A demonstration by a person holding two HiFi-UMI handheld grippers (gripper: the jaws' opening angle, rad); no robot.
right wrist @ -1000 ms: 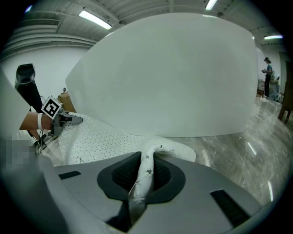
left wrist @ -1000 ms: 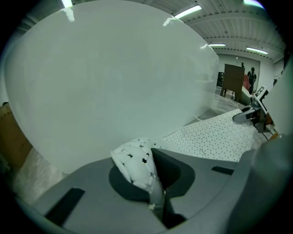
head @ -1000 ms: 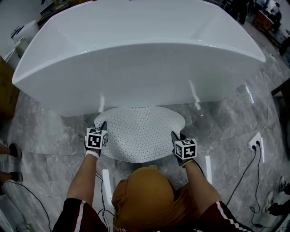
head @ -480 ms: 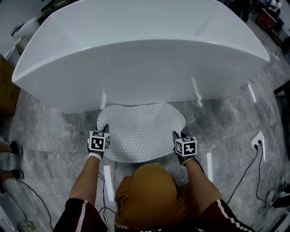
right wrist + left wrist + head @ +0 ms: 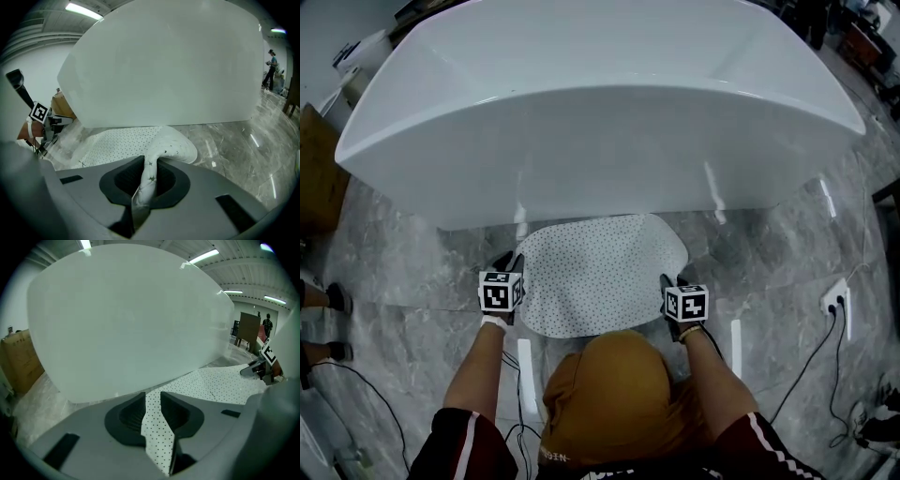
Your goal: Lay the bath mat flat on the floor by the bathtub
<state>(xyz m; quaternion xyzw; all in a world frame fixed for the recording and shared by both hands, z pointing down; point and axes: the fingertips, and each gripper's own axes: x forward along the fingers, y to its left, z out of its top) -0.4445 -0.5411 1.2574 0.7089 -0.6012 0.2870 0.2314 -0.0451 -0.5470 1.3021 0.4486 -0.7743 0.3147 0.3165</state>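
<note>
bath mat (image 5: 600,272) judged soft, limp, light. left tongs (image 5: 514,268) at nine o'clock, right tongs (image 5: 667,282) at three, both clamp its edges.

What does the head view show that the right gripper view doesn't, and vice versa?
Head view only: the full width of the bath mat, with left gripper and right gripper on its opposite edges, and a floor socket. Right gripper view only: its jaws pinched on a folded, star-printed mat edge, and a person standing far off. Both: the white bathtub, the dotted mat, the marble floor.
</note>
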